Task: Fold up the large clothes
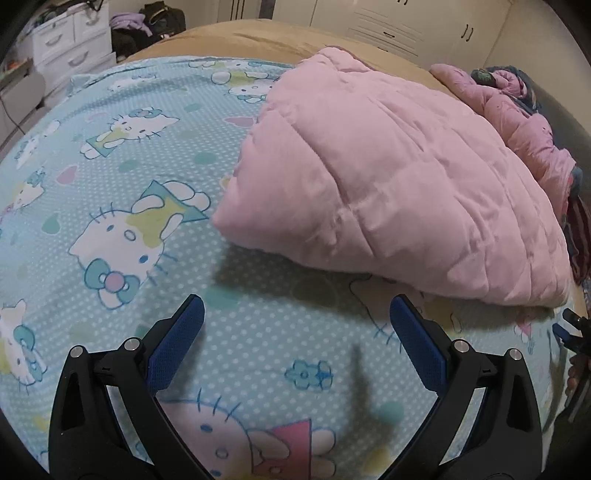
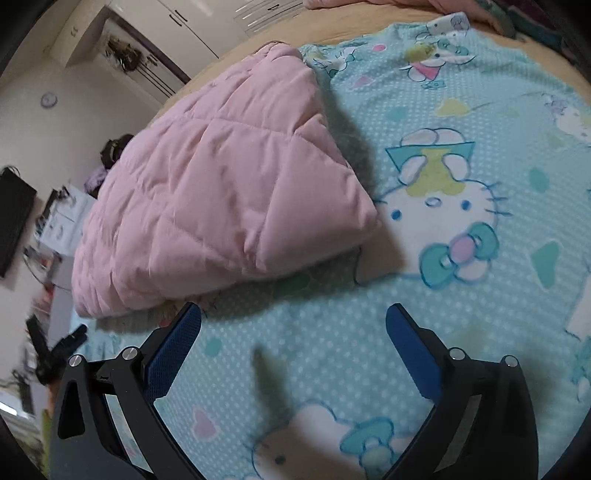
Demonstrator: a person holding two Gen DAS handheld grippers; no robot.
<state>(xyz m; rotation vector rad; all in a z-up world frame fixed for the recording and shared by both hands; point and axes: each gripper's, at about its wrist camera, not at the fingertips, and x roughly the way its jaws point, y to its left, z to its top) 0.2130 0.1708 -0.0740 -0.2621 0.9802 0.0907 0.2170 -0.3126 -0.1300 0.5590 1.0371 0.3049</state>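
Observation:
A pink quilted padded garment (image 1: 388, 184) lies folded into a thick bundle on the bed, right of centre in the left wrist view. In the right wrist view the same pink bundle (image 2: 221, 192) fills the left half. My left gripper (image 1: 297, 314) hovers over the cartoon-cat sheet in front of the bundle's near edge, open, with nothing between its blue pads. My right gripper (image 2: 293, 317) is open too and empty, just off the bundle's near corner. The other gripper (image 1: 576, 332) shows at the right edge of the left wrist view.
A light blue dotted cartoon-cat sheet (image 1: 129, 184) covers the bed over a tan blanket (image 1: 240, 37). More pink and dark clothes (image 1: 524, 110) are heaped at the bed's far right. White drawers (image 1: 70, 40) and wardrobes (image 1: 406, 26) stand beyond. A dark screen (image 2: 13, 221) hangs left.

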